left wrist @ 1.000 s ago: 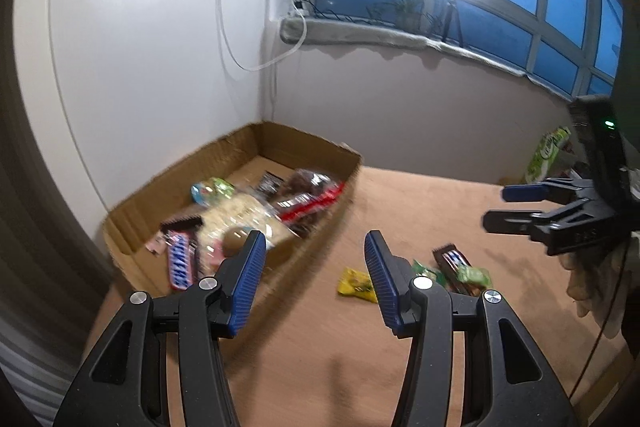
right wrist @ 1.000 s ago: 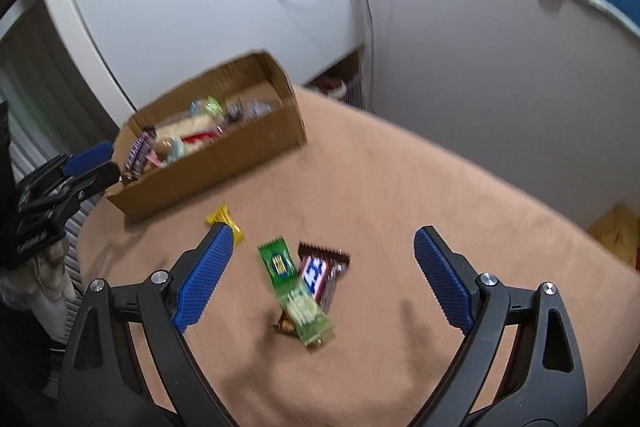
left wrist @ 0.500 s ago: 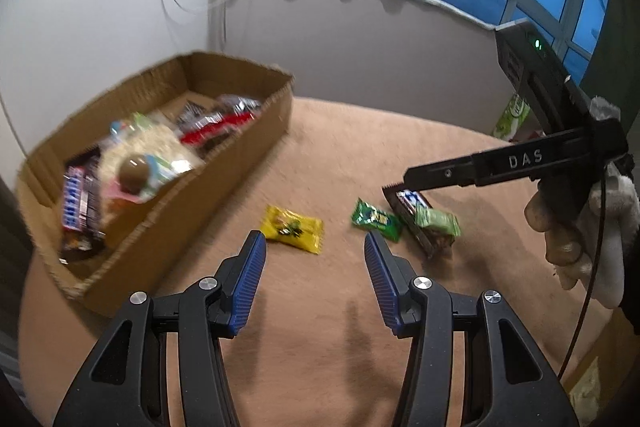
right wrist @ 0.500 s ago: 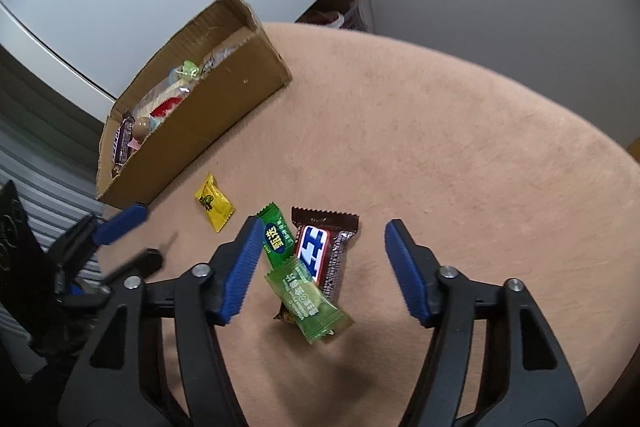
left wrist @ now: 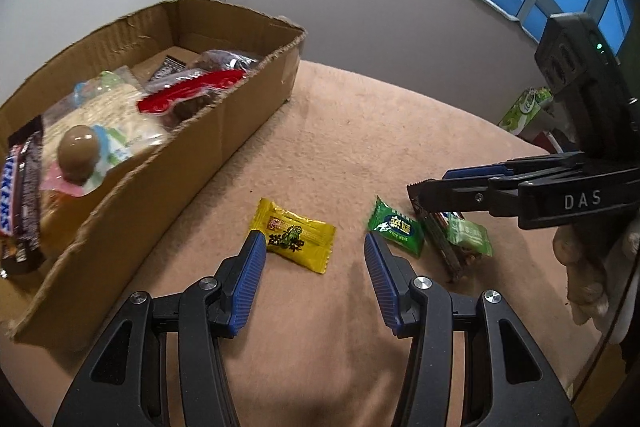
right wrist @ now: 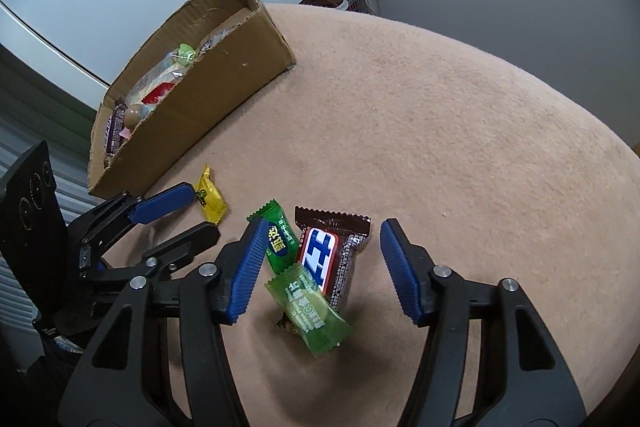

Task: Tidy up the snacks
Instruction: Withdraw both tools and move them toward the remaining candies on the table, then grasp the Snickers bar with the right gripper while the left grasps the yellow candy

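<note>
A brown wrapper lies mostly hidden beneath the pale green packet (right wrist: 310,309), and the box (left wrist: 244,115) is cut off at the left edge of the left wrist view. The left gripper (left wrist: 312,259) is spread and holds nothing; the yellow candy (left wrist: 296,241) lies on the desk (left wrist: 380,131) just beyond its tips. The right gripper (right wrist: 322,255) is likewise spread and empty, with the chocolate bar (right wrist: 326,253) between its fingers and the dark green candy (right wrist: 278,241) against the left finger (right wrist: 248,267).

We read "DAS" in white on the right gripper (left wrist: 424,187) body. Inside the cardboard box (left wrist: 224,123), a Snickers bar (left wrist: 10,187) shows "KERS". The dark green candy (left wrist: 396,231) carries Chinese characters we cannot read.
</note>
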The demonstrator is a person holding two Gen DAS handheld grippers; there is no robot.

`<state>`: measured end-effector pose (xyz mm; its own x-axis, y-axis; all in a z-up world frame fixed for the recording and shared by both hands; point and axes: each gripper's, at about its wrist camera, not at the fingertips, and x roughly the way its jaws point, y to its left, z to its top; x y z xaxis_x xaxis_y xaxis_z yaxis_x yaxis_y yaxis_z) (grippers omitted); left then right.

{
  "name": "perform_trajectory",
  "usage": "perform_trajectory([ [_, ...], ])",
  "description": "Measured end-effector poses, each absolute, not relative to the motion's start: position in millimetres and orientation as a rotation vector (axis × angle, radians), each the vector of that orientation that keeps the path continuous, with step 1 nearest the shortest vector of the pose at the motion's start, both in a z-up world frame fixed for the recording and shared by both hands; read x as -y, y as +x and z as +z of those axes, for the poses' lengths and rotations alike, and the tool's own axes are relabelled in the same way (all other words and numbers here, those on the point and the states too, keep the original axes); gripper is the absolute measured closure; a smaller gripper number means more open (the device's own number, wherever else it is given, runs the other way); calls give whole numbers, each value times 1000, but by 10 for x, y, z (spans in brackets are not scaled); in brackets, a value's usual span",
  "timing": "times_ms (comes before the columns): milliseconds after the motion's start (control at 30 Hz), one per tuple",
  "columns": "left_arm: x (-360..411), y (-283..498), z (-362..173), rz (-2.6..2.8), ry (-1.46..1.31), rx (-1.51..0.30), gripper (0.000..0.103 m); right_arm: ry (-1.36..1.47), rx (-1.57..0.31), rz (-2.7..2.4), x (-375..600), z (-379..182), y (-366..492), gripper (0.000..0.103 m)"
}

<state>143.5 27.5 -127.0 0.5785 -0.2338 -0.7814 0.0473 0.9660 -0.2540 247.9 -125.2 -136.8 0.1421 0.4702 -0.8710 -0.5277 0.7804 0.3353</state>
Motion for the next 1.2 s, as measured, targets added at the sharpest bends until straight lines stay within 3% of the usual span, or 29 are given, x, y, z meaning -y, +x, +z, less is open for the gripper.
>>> perform_trajectory([
  [300,-226,1513,-1251,-144,-170,-928,53,-120,-1230,699,1195,-1417,2457,57],
  [833,-82,1735,-1301,-103,-40,-938,53,-193,-1225,705,1131,-1415,2413,58],
  [1100,12,1695,-1308,-120,8,-928,75,-211,-1227,716,1114,-1416,2370,63],
  [1167,29,1678,-1302,-125,13,-924,88,-198,-1221,720,1128,-1402,2356,66],
  [1200,30,1668,-1299,-123,15,-922,89,-185,-1217,721,1144,-1391,2349,68],
])
